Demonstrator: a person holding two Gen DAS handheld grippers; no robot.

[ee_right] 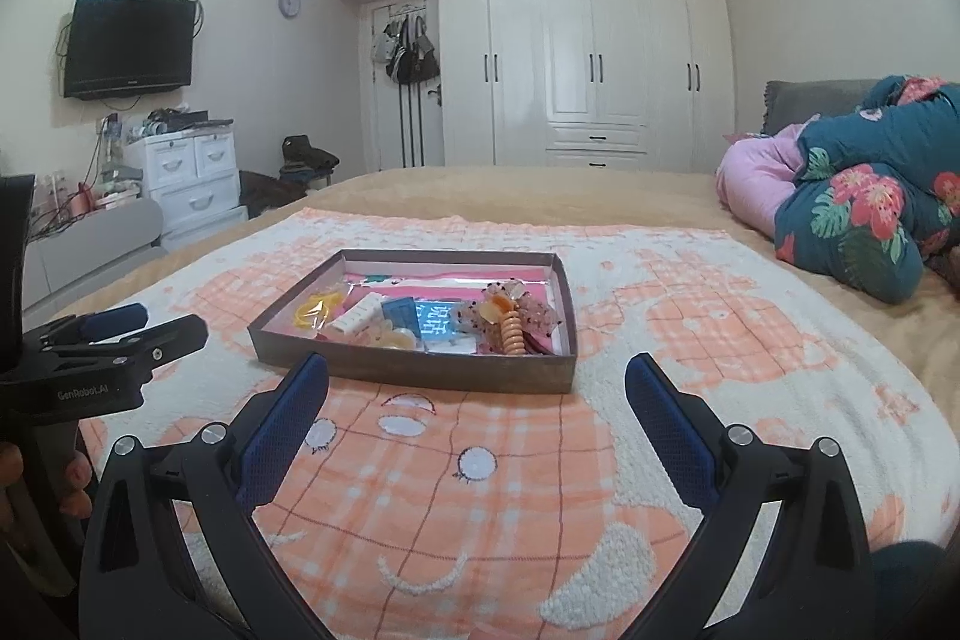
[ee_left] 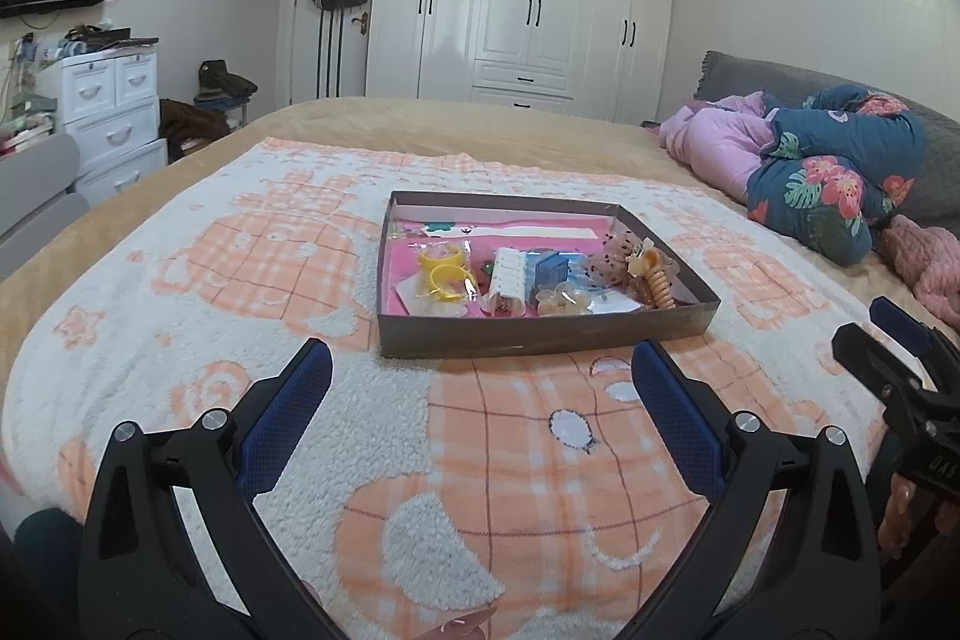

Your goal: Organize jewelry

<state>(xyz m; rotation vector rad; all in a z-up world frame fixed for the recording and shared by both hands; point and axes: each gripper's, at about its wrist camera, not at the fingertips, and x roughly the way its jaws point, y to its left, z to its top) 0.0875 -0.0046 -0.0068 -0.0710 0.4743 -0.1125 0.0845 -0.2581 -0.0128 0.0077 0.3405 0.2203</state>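
A shallow brown box with a pink lining lies on the orange-and-white blanket. It holds yellow rings, a white strip case, a blue card, an orange spiral hair tie and a dotted mesh bow. My left gripper is open and empty, just short of the box's near wall. My right gripper is open and empty, also near that wall. Each gripper shows at the edge of the other's view.
The blanket covers a beige bed. A rolled floral and pink quilt lies at the right. White wardrobes, a drawer unit and a wall TV stand beyond the bed.
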